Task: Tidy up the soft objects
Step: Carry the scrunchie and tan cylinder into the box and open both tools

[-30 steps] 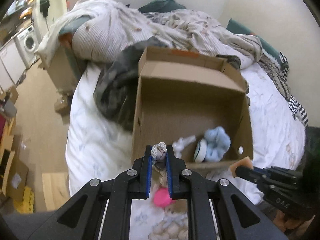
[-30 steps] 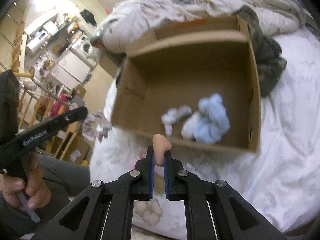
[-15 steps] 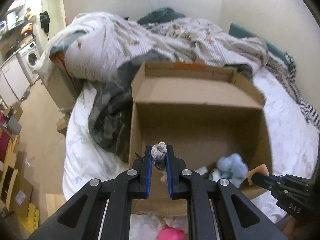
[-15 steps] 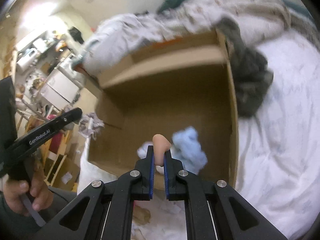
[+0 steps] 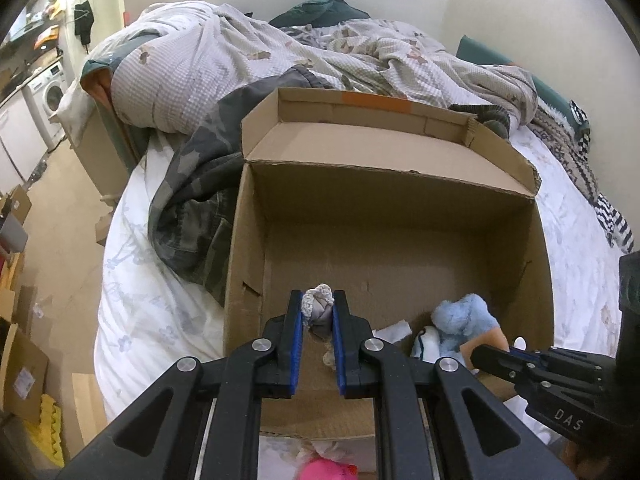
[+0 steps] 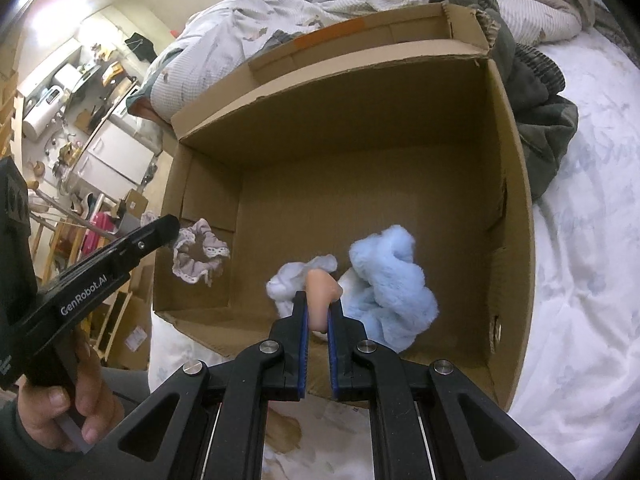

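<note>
On bed [image 5: 160,308], cardboard box [image 5: 400,200] holds blue plush [image 6: 394,288] (white cloth [image 6: 288,284] beside).

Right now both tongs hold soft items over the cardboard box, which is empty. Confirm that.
Not empty. The right wrist view shows a fluffy blue item and a white cloth already in the cardboard box. Both tongs do hold soft items over it.

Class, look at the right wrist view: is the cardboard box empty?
No, a fluffy blue item and a white cloth lie inside the cardboard box.
</note>
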Demonstrator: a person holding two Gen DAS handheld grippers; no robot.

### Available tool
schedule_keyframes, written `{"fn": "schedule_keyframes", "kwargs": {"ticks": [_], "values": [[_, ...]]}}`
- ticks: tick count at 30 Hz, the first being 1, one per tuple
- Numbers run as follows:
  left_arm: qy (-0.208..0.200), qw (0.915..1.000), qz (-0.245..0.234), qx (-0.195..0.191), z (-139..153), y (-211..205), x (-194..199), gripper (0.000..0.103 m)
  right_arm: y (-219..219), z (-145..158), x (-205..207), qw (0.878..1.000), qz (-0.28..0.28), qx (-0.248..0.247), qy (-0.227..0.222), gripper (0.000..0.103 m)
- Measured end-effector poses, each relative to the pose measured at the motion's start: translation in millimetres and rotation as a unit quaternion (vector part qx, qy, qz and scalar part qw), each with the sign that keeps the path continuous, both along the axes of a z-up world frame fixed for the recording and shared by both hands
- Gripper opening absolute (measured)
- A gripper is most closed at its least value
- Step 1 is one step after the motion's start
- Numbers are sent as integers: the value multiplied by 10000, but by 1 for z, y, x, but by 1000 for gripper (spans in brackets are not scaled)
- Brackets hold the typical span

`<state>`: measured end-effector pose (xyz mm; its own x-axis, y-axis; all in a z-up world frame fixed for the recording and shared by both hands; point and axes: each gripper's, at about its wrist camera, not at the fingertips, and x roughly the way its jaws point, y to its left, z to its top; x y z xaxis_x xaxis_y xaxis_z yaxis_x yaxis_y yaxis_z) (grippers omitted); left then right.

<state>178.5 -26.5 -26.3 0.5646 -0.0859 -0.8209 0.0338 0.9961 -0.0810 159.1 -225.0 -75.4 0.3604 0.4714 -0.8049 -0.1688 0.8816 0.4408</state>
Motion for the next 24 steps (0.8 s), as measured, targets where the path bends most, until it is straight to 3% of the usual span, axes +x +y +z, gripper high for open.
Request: {"fn": "schedule_keyframes", "kwargs": {"ticks": [13,18,21,24], "values": [[362,9987,-253,-263,-14,-8,2,16,-3,-6,8,9997,-96,102,196,10],[446,9985,-139,-285,-17,-4,4,37,-6,-8,8,9995,-138,122,242,10],[384,9989,-134,-234,-14,-5,3,63,-4,-10,8,9995,-113,101,285,10],[388,9990,-175,-170,-14,-6,3,63,-1,-9,9,9995,-83,133,291,10]]}}
